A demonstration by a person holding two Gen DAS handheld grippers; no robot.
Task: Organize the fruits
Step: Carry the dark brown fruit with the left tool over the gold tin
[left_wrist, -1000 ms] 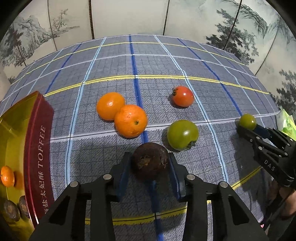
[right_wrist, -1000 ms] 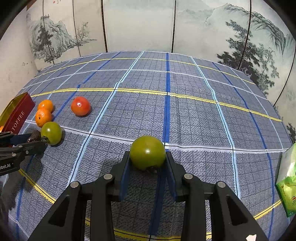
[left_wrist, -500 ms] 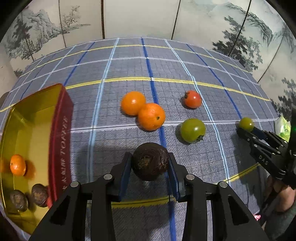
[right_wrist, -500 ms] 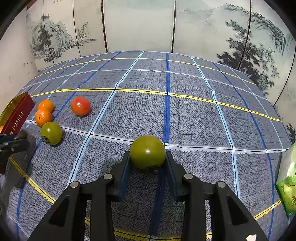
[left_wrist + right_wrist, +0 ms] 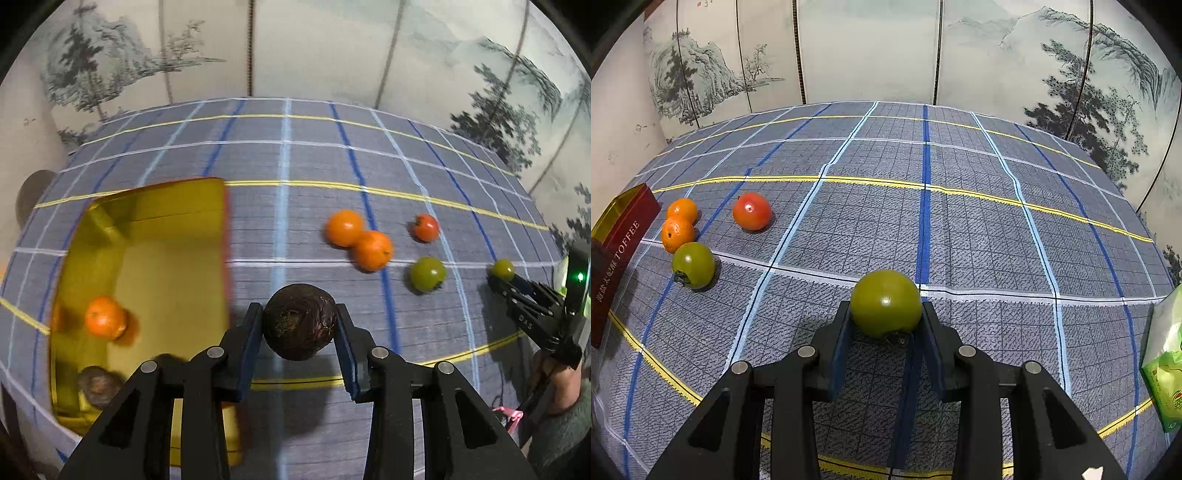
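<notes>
Two claws grip fruit: the left claw (image 5: 299,326) holds a brown fruit (image 5: 300,321), the right claw (image 5: 884,317) a green tomato (image 5: 885,302), stem down; the tin (image 5: 618,254) reads "TOFFEE".

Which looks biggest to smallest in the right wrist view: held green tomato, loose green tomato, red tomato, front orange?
1. Held green tomato, clamped in the right gripper; nearest the lens, so its true size is unsure.
2. Loose green tomato.
3. Red tomato, close to the loose green one.
4. Front orange.
</notes>
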